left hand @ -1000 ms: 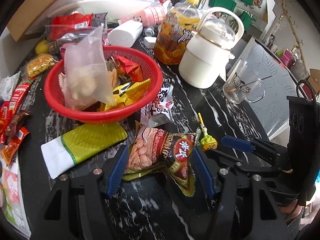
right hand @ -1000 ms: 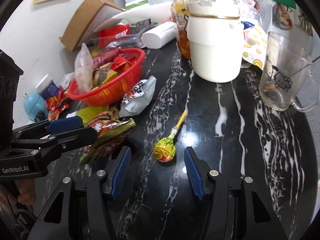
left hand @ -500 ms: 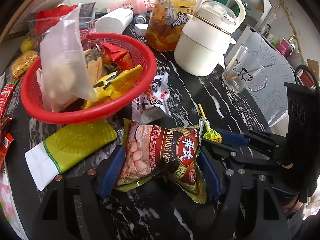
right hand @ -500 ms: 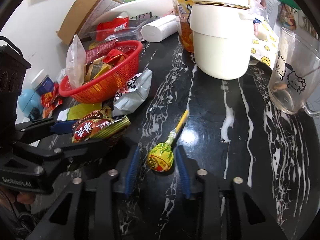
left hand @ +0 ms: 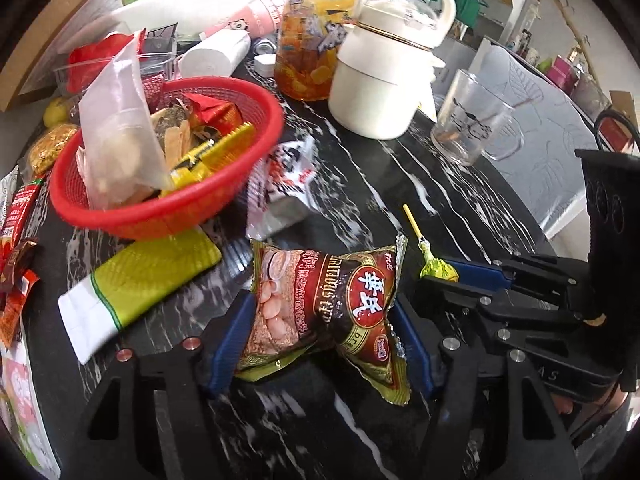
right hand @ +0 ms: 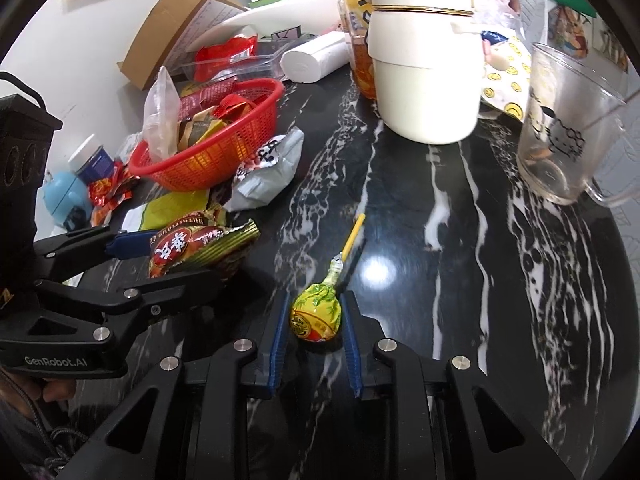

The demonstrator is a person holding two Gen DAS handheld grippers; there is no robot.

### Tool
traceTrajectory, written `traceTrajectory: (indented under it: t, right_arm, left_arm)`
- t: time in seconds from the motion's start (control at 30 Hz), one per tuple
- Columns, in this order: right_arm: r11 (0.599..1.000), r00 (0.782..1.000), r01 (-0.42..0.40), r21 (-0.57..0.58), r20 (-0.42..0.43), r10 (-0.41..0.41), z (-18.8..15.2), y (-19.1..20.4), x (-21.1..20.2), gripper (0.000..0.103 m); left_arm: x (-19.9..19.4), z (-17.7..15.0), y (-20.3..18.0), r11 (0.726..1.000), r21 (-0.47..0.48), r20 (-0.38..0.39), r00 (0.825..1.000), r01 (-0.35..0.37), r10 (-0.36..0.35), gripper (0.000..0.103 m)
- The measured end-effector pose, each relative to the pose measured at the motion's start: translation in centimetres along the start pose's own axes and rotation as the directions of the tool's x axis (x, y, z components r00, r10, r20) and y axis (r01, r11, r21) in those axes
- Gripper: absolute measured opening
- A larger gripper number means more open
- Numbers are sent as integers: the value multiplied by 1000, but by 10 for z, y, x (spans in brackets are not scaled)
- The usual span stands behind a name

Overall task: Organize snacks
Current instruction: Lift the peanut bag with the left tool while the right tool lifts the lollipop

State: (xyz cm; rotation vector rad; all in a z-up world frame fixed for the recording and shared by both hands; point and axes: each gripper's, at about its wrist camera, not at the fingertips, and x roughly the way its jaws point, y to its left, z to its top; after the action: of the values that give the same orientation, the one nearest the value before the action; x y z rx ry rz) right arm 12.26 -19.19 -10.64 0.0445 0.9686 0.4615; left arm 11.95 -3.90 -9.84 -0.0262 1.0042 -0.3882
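Observation:
My left gripper [left hand: 320, 320] is shut on a brown and gold peanut snack bag [left hand: 326, 292] and holds it off the black marble table; the bag also shows in the right wrist view [right hand: 192, 246]. My right gripper [right hand: 316, 320] is shut on a yellow-wrapped lollipop [right hand: 317, 314], its stick pointing away over the table. The lollipop also shows in the left wrist view [left hand: 438, 270]. A red basket [left hand: 248, 114] holding several snack packets and a clear bag stands at the back left, also seen in the right wrist view [right hand: 224, 152].
A yellow-green packet [left hand: 148, 268] and a white-silver packet [left hand: 284, 184] lie by the basket. A cream kettle [left hand: 384, 92], a drink bottle [left hand: 308, 40] and a glass mug [left hand: 468, 128] stand behind. Red snack packets [left hand: 16, 240] lie at the left edge.
Both grippers have closed: the left on the peanut bag, lifting it slightly; the right on the lollipop head. Both views have shifted a little toward the basket.

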Motion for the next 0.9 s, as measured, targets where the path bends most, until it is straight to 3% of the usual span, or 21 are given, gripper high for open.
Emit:
traceTrajectory:
  t: [0.53, 0.9]
  right_arm:
    - [1000, 1000, -16, 24, -12, 16, -53, 10, -33, 25]
    - [999, 1000, -8, 40, -9, 8, -66, 11, -43, 25]
  left_arm:
    - [-24, -45, -33, 1000, 26, -35, 999, 15, -14, 67]
    - [-3, -45, -37, 996, 54, -64, 996, -66, 69, 72]
